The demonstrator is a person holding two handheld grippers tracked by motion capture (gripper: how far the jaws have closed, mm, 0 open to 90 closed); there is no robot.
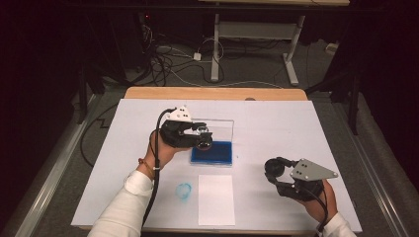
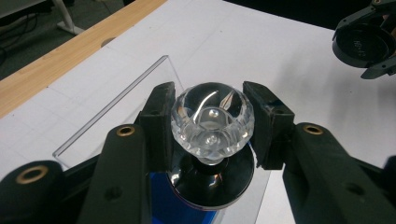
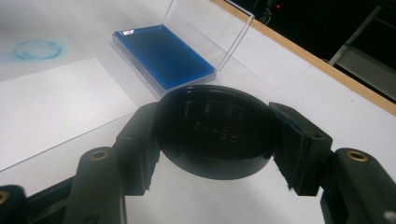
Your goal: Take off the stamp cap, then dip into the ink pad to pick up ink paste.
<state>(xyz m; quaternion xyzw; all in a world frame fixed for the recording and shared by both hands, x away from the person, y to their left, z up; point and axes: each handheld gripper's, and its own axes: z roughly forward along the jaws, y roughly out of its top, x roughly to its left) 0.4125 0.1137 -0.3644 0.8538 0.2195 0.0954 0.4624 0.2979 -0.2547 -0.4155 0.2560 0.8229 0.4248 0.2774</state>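
Two grippers were in use, one per hand. The left gripper (image 2: 212, 123) was closed approx. halfway on one clear glass-like knob (image 2: 212, 122); both pads pressed its sides. The knob belonged to one stamp with a round black base (image 2: 210, 184), held just above the blue ink pad (image 1: 212, 153). There was one ink pad, in a clear case with its lid (image 1: 217, 129) standing open, near the table's centre.

The right gripper (image 3: 215, 140) was closed tight on one round black cap (image 3: 215, 135), gripped at its rim on both sides, at the right side of the table, well apart from the ink pad.

On the white table cover (image 1: 276, 123) lay one white paper sheet (image 1: 216, 199) and, just beside it, one blue round stamp mark (image 1: 184, 191).
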